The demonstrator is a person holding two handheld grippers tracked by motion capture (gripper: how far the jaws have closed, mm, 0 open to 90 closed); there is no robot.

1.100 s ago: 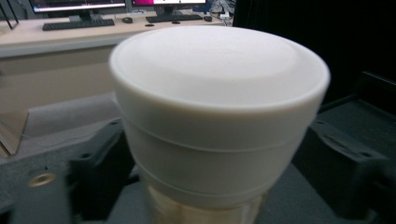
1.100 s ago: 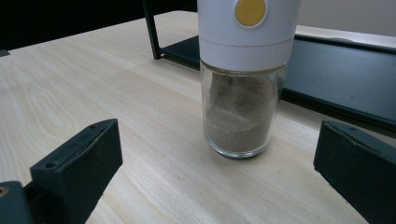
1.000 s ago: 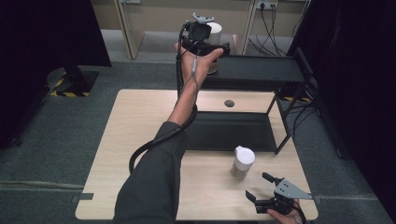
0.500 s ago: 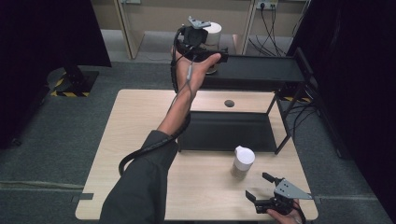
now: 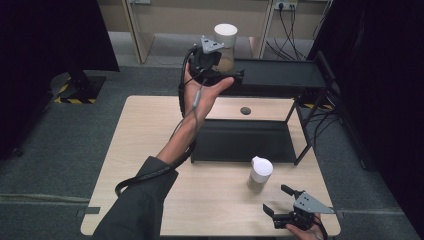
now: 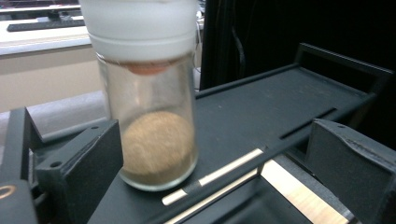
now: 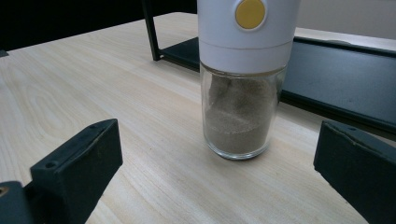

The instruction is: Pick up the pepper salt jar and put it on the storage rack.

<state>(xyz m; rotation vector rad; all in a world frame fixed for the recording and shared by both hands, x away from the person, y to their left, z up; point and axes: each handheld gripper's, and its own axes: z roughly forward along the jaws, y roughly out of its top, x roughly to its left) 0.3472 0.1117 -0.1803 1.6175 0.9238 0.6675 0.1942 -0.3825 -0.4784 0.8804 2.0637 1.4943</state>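
A glass jar (image 5: 226,46) with a white lid and brown powder stands on the top shelf (image 5: 285,74) of a black rack. In the left gripper view this jar (image 6: 154,126) rests upright on the shelf, close beside the left-hand jaw. My left gripper (image 5: 226,67) (image 6: 215,140) is open, its jaws on either side of the jar and not squeezing it. A second jar (image 5: 260,174) with a white cap stands on the table. My right gripper (image 5: 285,206) (image 7: 219,154) lies open just short of that jar (image 7: 243,93), whose cap carries a yellow dot.
The rack's lower black tray (image 5: 245,141) lies mid-table, with posts at its right end. A small dark disc (image 5: 245,110) sits on the wooden table (image 5: 145,150) behind it. Cables hang at the back right, and the left gripper's cable trails along the forearm.
My left gripper has drawn back a little toward the near side of the shelf, while the jar stays on it. The right gripper and second jar have not moved.
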